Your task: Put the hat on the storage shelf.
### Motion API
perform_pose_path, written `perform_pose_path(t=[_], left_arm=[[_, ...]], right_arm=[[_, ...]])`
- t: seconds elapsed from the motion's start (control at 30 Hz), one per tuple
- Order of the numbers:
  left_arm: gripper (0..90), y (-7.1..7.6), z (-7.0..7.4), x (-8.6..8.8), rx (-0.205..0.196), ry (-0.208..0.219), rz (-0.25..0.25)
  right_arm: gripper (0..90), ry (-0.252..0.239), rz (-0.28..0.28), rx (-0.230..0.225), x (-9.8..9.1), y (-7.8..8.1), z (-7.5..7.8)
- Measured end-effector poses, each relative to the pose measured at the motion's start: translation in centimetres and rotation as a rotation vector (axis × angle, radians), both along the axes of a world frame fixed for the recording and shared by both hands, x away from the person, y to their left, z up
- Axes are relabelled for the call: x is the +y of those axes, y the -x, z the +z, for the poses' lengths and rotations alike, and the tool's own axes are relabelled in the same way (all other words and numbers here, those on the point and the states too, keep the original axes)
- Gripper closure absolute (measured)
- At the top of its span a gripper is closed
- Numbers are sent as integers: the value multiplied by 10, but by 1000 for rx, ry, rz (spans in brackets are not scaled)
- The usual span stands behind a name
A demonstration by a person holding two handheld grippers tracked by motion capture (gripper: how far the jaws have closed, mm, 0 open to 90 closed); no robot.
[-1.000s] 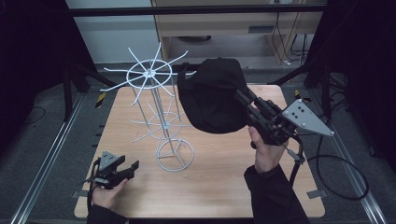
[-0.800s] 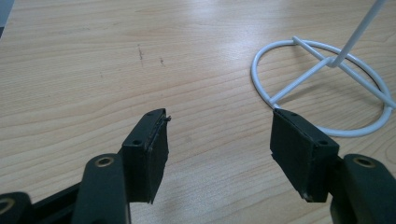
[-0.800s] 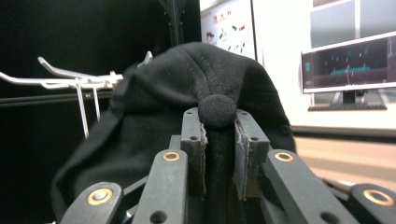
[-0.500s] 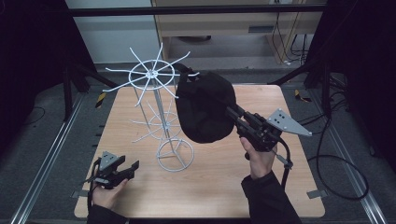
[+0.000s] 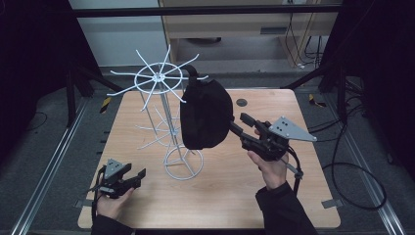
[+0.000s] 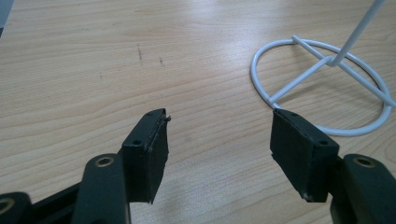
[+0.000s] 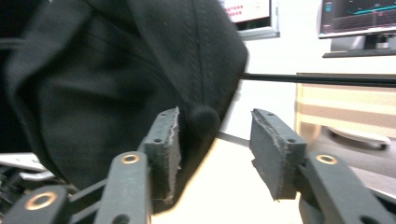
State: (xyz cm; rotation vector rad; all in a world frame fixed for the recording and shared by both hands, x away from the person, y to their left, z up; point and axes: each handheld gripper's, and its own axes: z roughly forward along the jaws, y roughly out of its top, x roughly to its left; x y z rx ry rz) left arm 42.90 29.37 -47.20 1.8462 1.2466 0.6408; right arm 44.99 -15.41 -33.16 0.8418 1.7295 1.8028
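Hanging from a spoke of the white wire rack [image 5: 164, 115], the black fabric cap [image 5: 205, 115] hides the rack's right side in the high view; right claw [image 5: 236, 121] just beside it. Left gripper view: left claw [image 6: 219, 151] apart over the light wooden tabletop [image 6: 140, 60], rack's ring base cut off. Right gripper view: jaws apart, cap blurred, touching the left pad [image 7: 168, 140].

Lab — framed test table [image 5: 147, 210], monitors [image 7: 357, 21].

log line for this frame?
cap: hung on rack | right claw: open, beside cap | left claw: open, idle near rack base
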Motion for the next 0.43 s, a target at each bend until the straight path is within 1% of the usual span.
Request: perform_pose_path(t=[0.1, 0.23, 0.33, 0.4, 0.43], left_arm=[[367, 0, 0, 0, 1, -3, -2], [365, 0, 0, 0, 2, -3, -3], [358, 0, -1, -1, 10, -5, -4], [354, -1, -1, -1, 11, -4, -5], [352, -1, -1, -1, 11, -4, -6]], right_arm=[[443, 29, -35, 9, -13, 1, -7], [391, 60, -82, 49, -34, 2, -24], [340, 99, -132, 95, -50, 2, -46], [308, 121, -164, 140, -60, 1, -64], [284, 142, -181, 164, -64, 0, -72]])
